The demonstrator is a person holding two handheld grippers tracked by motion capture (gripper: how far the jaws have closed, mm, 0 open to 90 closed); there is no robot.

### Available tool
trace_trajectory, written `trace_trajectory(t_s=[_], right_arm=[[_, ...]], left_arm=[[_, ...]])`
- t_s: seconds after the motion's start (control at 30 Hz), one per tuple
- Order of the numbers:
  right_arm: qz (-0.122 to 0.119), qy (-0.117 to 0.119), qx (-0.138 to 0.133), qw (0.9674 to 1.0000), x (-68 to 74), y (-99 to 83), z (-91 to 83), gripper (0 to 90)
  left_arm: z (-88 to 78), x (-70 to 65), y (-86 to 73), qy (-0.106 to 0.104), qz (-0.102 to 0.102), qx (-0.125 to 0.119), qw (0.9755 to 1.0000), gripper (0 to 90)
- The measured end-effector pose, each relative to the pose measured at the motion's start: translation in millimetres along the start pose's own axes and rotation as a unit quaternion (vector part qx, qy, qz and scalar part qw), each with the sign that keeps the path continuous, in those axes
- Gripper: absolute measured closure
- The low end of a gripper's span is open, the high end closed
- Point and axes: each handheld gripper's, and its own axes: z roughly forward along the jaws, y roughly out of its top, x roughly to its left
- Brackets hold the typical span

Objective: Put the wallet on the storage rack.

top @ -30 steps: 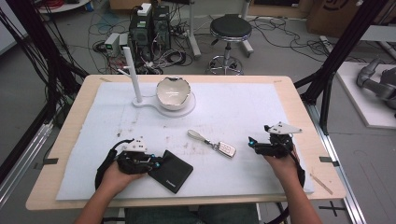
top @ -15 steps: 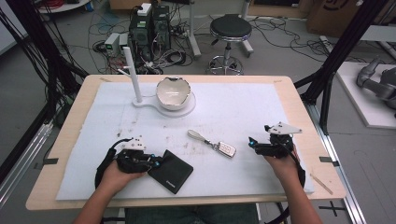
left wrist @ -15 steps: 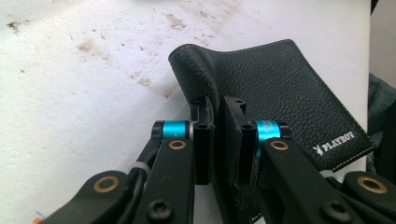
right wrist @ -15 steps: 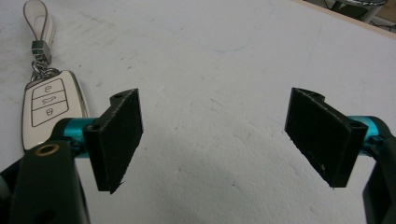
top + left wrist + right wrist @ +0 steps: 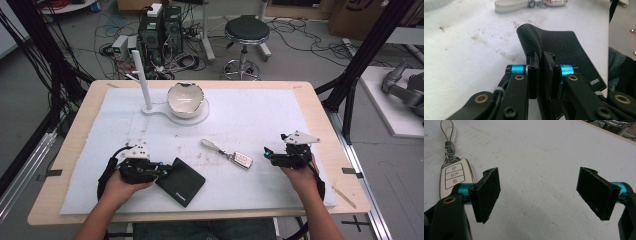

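A black leather wallet [image 5: 181,181] lies on the white mat near the front left. My left gripper [image 5: 167,171] is shut on the wallet's left edge. In the left gripper view the two jaws pinch that edge of the wallet [image 5: 569,50] between them, and the left gripper [image 5: 541,56] lifts the corner a little off the mat. A white car key fob [image 5: 242,160] with a pale strap [image 5: 212,145] rests in the middle. My right gripper [image 5: 267,152] sits to its right, open and holding nothing. The key fob [image 5: 452,178] lies beyond the left jaw of the right gripper [image 5: 539,192].
A white bowl [image 5: 185,100] with a chipped rim sits on a white stand base at the back, beside an upright white post [image 5: 142,82]. The white mat [image 5: 260,115] covers most of the wooden table [image 5: 320,100]. A stool and cables stand beyond the far edge.
The left hand and its gripper have shifted very slightly to the left at the wallet's edge. The right gripper, key fob and bowl have stayed put.
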Motion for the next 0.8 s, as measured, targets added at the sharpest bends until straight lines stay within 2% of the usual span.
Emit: trace_trajectory(t_s=[0.2,0.27,0.43,0.57,0.6,0.63,0.8], right_arm=[[0.002,-0.002,0.003,1.0000,-2.6,-2.3,0.0,19.4],[0.004,-0.002,0.004,1.0000,-4.2,-3.1,-0.7,19.4],[0.008,-0.002,0.004,1.0000,-4.9,-4.0,-0.3,19.4],[0.006,-0.001,0.004,1.0000,-4.2,-3.9,-0.1,19.4],[0.006,-0.001,0.004,1.0000,-4.2,-3.9,0.0,19.4],[0.006,-0.001,0.004,1.0000,-4.2,-3.9,0.0,19.4],[0.009,-0.001,0.006,0.9999,-4.2,-3.9,1.1,19.4]], left_arm=[[-12.5,7.8,9.3,0.011,-0.008,-0.030,0.9995,82.9],[-14.5,9.9,13.3,0.006,-0.012,-0.033,0.9993,83.0],[-15.5,11.3,26.0,0.010,0.002,-0.029,0.9995,83.1],[-22.6,14.9,40.2,0.025,0.007,-0.044,0.9987,83.1],[-27.6,17.6,48.0,0.032,0.012,-0.051,0.9981,83.1],[-27.6,17.6,48.0,0.032,0.012,-0.051,0.9981,83.1],[-38.6,23.3,70.5,0.053,0.021,-0.063,0.9964,83.1]])
